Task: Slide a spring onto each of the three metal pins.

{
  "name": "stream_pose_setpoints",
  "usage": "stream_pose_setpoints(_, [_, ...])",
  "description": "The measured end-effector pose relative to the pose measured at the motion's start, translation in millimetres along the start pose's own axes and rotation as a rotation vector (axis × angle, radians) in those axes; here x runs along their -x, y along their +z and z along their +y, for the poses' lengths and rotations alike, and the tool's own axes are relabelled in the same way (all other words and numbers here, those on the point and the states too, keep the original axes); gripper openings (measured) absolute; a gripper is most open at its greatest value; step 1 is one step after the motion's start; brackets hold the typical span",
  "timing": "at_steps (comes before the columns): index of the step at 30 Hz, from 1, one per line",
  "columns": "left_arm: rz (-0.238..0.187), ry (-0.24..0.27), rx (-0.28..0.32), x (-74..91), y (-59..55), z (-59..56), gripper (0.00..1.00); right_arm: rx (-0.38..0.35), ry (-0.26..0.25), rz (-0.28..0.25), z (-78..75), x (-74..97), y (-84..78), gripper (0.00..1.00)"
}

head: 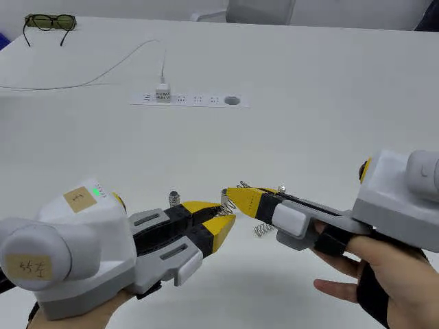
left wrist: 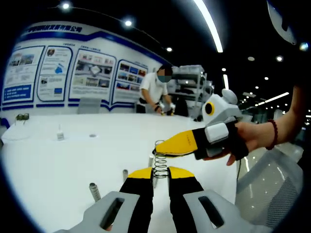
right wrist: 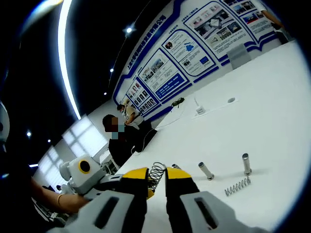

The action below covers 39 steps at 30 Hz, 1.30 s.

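Observation:
A small steel spring (left wrist: pixel 160 167) stands between the yellow tips of my left gripper (left wrist: pixel 160 174), which is shut on its lower end. My right gripper (left wrist: pixel 171 145) comes in from the right and pinches the top of the same spring (right wrist: pixel 155 174). In the head view the two grippers, left (head: pixel 219 215) and right (head: pixel 231 196), meet tip to tip just above the white table. Two bare metal pins (head: pixel 174 199) (head: pixel 281 188) stand on either side of them. A loose spring (head: pixel 263 229) lies on the table under the right gripper. I cannot tell whether a pin sits inside the held spring.
A white power strip (head: pixel 191 100) with a plugged-in charger (head: pixel 162 92) and its cable lies mid-table. Dark glasses (head: pixel 49 22) rest at the far left corner. A chair (head: pixel 260 10) stands beyond the table's far edge. A person (left wrist: pixel 158 90) works at the table's far end.

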<state>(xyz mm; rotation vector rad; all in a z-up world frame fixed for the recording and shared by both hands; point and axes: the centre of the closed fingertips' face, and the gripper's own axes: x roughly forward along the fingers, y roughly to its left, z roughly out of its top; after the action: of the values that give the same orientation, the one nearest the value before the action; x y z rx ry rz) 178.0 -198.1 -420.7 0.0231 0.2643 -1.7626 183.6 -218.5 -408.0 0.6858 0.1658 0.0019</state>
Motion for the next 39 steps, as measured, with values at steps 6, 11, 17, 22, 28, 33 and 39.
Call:
stream_pose_setpoints(6, [0.004,0.002,-0.003,0.9,-0.6,1.0,0.10,0.004,0.027,-0.006,5.6,-1.5,-0.7,0.12])
stream_pose_setpoints(11, [0.019,0.004,-0.015,1.1,-3.3,1.7,0.10,0.051,0.041,0.002,10.1,-2.8,-1.5,0.11])
stream_pose_setpoints(17, [0.043,0.014,-0.010,0.6,-7.8,3.7,0.11,0.087,0.038,0.022,9.7,-4.8,-5.0,0.11])
stream_pose_setpoints(22, [0.103,0.019,-0.038,0.2,-18.2,6.0,0.18,0.118,0.036,0.025,10.5,-5.9,-5.5,0.11])
stream_pose_setpoints(28, [0.150,0.023,-0.070,1.9,-30.1,6.1,0.29,0.213,0.013,0.041,8.5,-8.5,-5.2,0.11])
stream_pose_setpoints(33, [0.218,0.021,-0.149,2.8,-47.0,6.4,0.33,0.258,0.005,0.038,4.3,-11.3,-1.3,0.11])
stream_pose_setpoints(39, [0.237,0.024,-0.131,4.2,-56.7,6.8,0.39,0.336,-0.025,0.029,-4.0,-16.5,7.8,0.11])
